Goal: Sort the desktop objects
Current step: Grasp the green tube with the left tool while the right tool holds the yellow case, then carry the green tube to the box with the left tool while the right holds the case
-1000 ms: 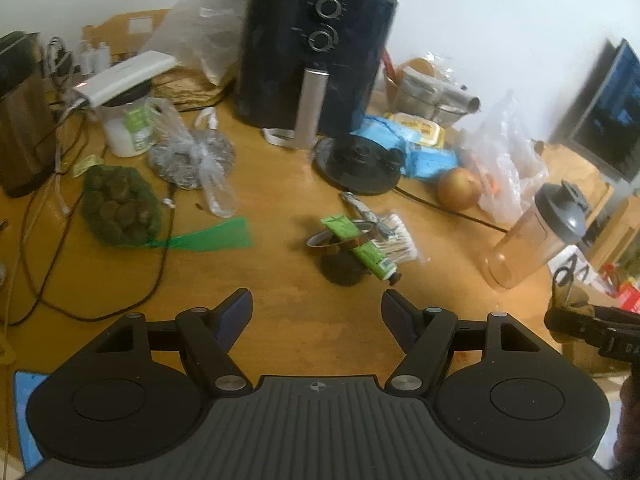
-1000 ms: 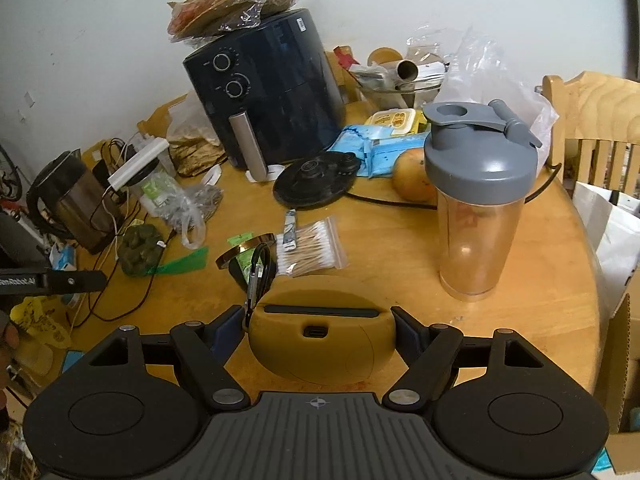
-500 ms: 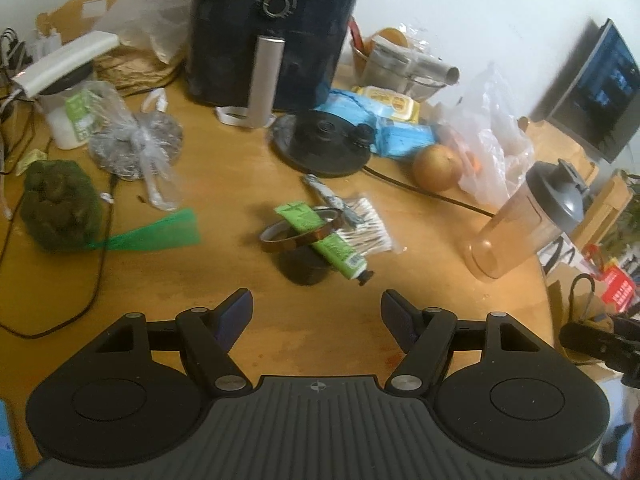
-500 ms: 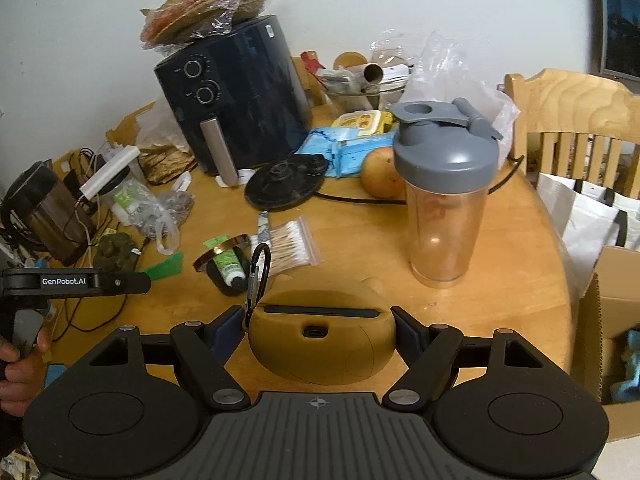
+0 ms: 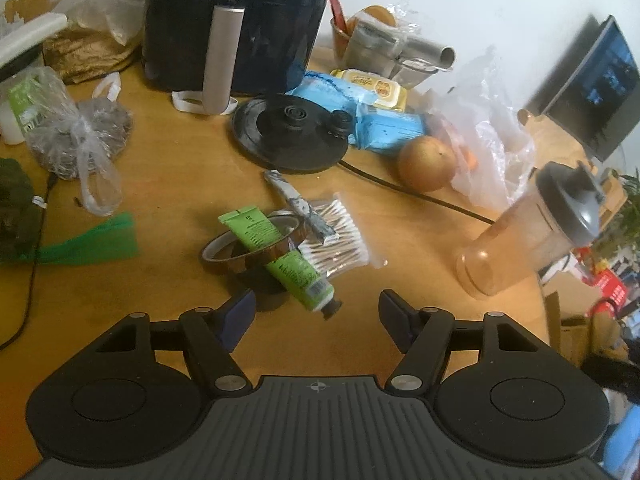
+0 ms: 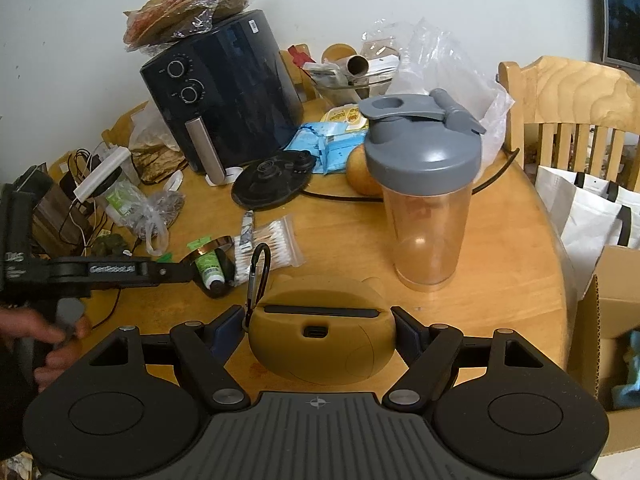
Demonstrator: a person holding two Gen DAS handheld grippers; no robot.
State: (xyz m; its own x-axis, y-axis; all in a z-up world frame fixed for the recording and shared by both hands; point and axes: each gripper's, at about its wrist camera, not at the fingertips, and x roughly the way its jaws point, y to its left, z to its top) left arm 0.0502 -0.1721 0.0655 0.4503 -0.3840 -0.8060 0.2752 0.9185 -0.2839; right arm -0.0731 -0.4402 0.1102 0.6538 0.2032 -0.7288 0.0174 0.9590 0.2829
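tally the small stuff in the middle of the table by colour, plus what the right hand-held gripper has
Green: 1, tube
Amber: 1, tape roll
White: 1, bag of cotton swabs
Grey: 1, foil stick
Mustard: 1, case, flanked by the right hand-held gripper
Total: 5

Air fryer at back of surface, bagged flatbreads on top. Kettle base just in front of fryer, wipes packs right of base. Tape roll mid-surface, tube lying across roll. Cotton swab bag touching roll's right side. Shaker bottle upright toward right edge, round fruit behind it. Case with carabiner near front edge. Chair beyond right edge.
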